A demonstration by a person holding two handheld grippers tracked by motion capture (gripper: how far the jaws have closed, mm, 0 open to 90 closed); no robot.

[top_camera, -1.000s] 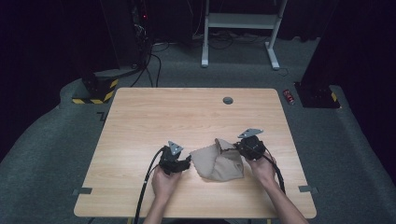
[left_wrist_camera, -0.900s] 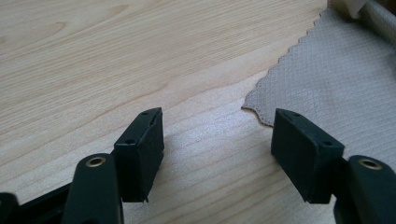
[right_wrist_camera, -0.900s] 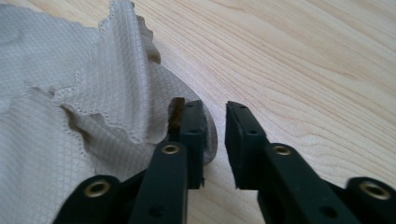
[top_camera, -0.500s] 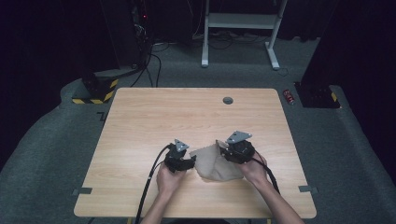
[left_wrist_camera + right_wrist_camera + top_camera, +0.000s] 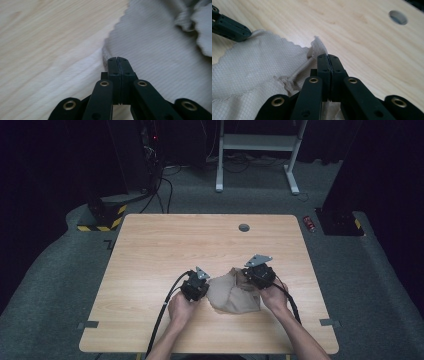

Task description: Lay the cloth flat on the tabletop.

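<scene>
Beige waffle-weave cloth [image 5: 234,293] lies crumpled on the near half of your wooden table [image 5: 165,245], between your two hands and a little right of the middle. Its surface is bunched into folds, with a scalloped edge running along the side that faces away from you.

Your left gripper [image 5: 200,286] sits at the cloth's left edge. Its jaws have just been closing, and in the left gripper view [image 5: 117,60] they now stand pressed together with the cloth's hem pinched at their tips, so that claw is clenched on the fabric. Your right gripper [image 5: 250,274] is at the cloth's far right corner. Its jaws have also just been closing, and the right gripper view [image 5: 328,57] shows them tight together on a small raised tuft of the cloth's corner. That view also shows your left gripper's tip resting on the opposite edge of the cloth.

Farther out, a round cable hole [image 5: 244,227] sits near the table's far edge, well apart from the cloth. Grey carpet [image 5: 60,270] surrounds the table.
</scene>
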